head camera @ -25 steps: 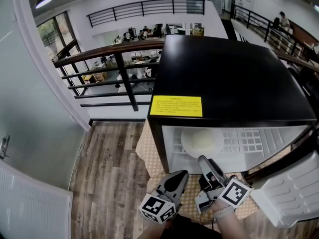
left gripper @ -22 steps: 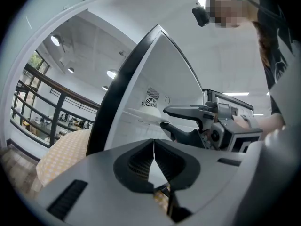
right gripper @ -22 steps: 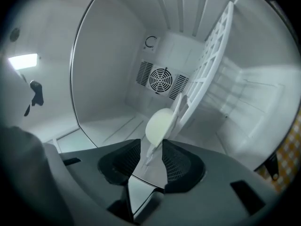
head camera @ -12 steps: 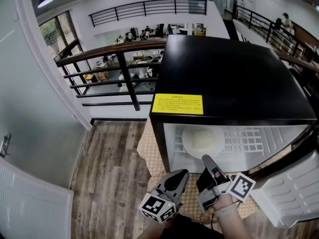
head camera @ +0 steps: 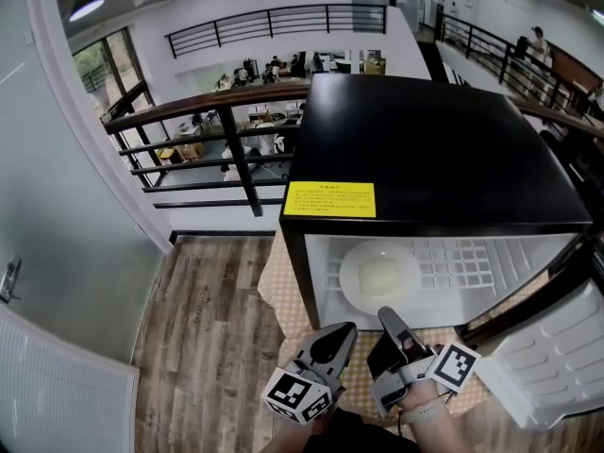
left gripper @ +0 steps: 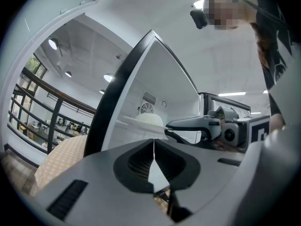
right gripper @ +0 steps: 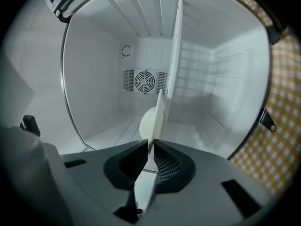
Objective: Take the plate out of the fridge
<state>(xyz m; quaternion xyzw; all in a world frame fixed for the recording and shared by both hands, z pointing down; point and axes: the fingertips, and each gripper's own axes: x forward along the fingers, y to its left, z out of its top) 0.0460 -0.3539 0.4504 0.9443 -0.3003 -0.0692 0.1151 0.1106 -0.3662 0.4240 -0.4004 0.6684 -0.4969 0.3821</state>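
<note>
A white plate (head camera: 379,276) with a pale round bun (head camera: 380,277) on it sits on the wire shelf (head camera: 462,264) of the open black fridge (head camera: 425,149), partly slid over the shelf's front edge. My right gripper (head camera: 388,317) is shut on the plate's near rim. In the right gripper view the plate (right gripper: 160,109) runs edge-on from between the jaws of the right gripper (right gripper: 151,147), with the bun (right gripper: 146,125) on its left side. My left gripper (head camera: 344,332) hangs shut and empty just left of the right one. The left gripper (left gripper: 154,142) points at the plate (left gripper: 136,125).
The fridge door (head camera: 557,366) hangs open at the lower right. A yellow label (head camera: 329,199) is stuck on the fridge top's front edge. The fridge stands on a checked mat (head camera: 281,291) over wood flooring (head camera: 208,328). A railing (head camera: 226,130) runs behind on the left.
The right gripper has drawn back toward me with the plate, which now shows further out at the fridge's front. The left gripper has stayed put.
</note>
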